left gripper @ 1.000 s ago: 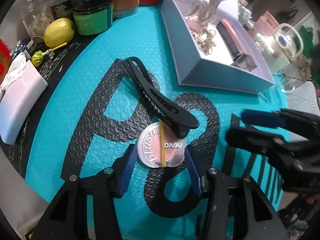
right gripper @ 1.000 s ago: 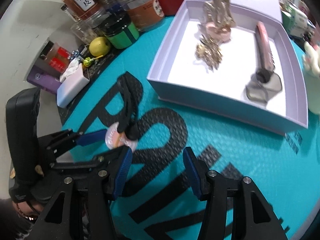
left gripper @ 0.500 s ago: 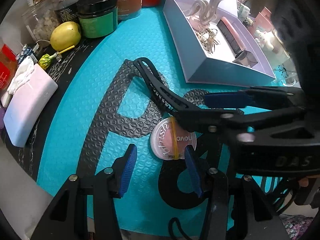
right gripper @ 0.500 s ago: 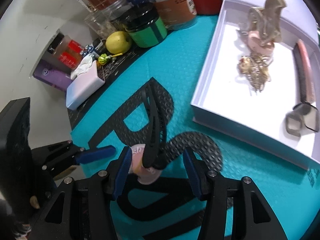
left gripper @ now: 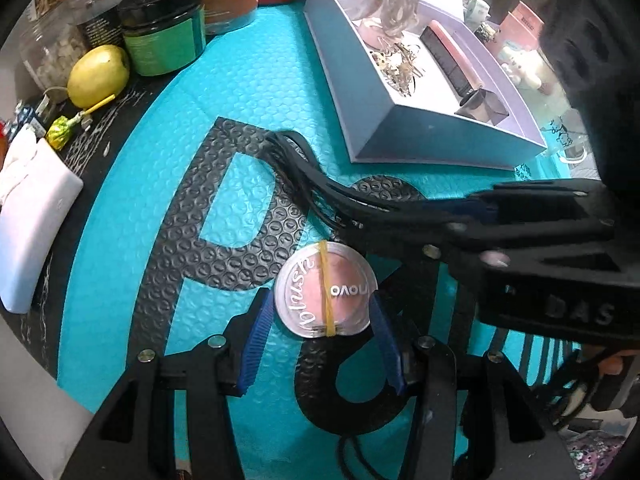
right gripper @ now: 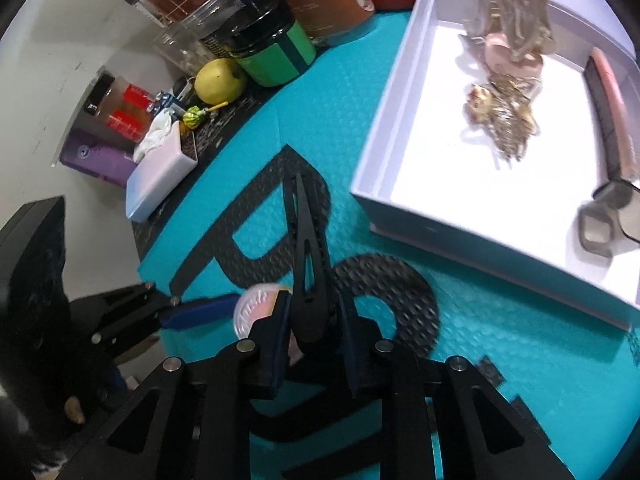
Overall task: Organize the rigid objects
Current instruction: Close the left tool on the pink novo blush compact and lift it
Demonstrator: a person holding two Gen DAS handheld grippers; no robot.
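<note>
Two grippers, the left gripper (left gripper: pixel 316 330) and the right gripper (right gripper: pixel 314 334), were over the mat; one black hair clip (right gripper: pixel 308 264); one blush compact (left gripper: pixel 326 290); one box (right gripper: pixel 400 152); one lemon (left gripper: pixel 98 76).

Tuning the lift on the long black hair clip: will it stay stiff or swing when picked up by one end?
The black hair clip is probably stiff: it looks like hard plastic. Held at one end in the right gripper, its length may lever down or pivot. Its smooth finish could slip. It seems light.
</note>
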